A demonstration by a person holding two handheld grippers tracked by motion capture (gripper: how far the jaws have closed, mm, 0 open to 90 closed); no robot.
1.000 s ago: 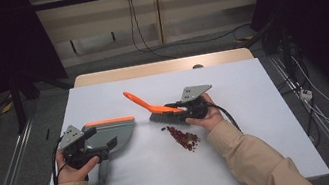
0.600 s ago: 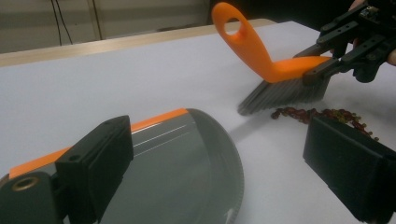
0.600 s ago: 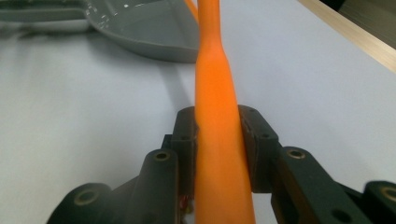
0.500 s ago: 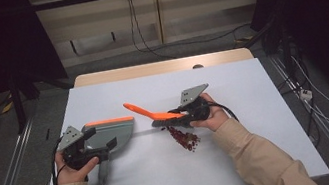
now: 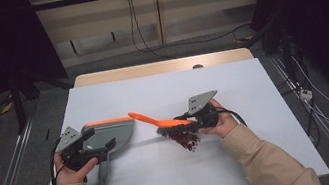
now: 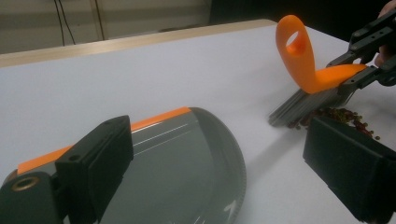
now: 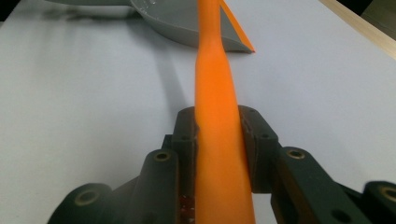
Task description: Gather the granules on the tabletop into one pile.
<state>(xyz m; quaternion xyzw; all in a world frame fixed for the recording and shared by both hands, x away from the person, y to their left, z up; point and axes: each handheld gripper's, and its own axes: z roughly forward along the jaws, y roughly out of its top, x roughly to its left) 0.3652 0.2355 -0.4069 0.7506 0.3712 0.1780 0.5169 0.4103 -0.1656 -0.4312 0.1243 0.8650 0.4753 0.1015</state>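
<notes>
The right gripper (image 5: pixel 188 120) is clenched on the orange handle of a brush (image 5: pixel 163 122). In the right gripper view both jaws press against the sides of the handle (image 7: pixel 219 140). The brush bristles (image 6: pixel 306 103) rest on the white table (image 5: pixel 232 86), touching the near edge of a small pile of dark red bits (image 5: pixel 185 138). The handle slants up and away from the bristles, toward the dustpan.

The left gripper (image 5: pixel 91 144) holds a grey dustpan (image 5: pixel 108 134) with an orange strip along its far edge. Its jaws sit on either side of the dustpan's stem. The left gripper view shows one jaw against the rear of the pan (image 6: pixel 177 172); whether the pads press on the stem cannot be told. The dustpan lies flat on the table, with its open mouth facing the brush. The dustpan and the pile stand near each other but apart, with bare table between them.
</notes>
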